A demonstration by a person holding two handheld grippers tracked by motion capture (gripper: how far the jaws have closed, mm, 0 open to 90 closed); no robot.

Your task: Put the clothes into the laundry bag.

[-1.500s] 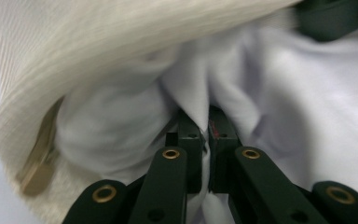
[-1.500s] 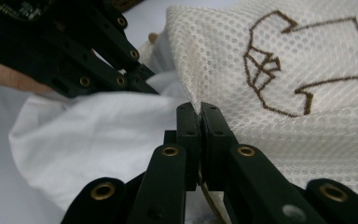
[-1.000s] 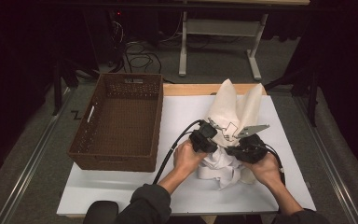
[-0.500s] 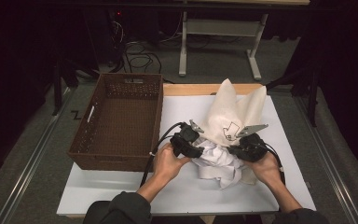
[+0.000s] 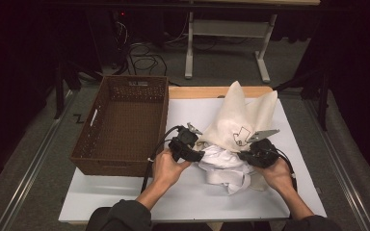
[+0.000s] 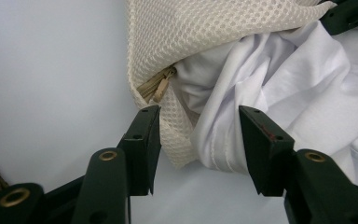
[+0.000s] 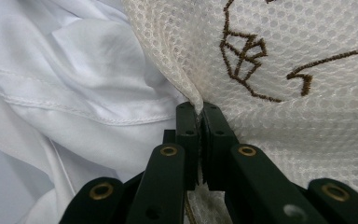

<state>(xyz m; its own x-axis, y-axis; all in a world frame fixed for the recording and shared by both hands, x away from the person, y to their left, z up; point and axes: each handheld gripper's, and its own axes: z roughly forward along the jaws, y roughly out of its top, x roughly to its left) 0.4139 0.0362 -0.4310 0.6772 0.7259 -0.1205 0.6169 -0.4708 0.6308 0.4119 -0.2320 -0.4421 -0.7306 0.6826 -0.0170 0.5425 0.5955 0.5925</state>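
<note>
- The white desk (image 5: 125,202) has bare room along its near edge and toward its far right corner; a brown wicker basket (image 5: 120,125) fills its left side, overhanging the left edge.
- The cream mesh laundry bag (image 5: 241,118) stands peaked right of centre, its zipper end open, a crumpled white garment (image 5: 224,168) spilling out toward the near edge.
- The left gripper (image 6: 196,140) has just been widening; its jaws are released, straddling the bag's rim and the cloth.
- The right gripper (image 7: 199,116) is clenched on the mesh by the brown embroidery.
</note>
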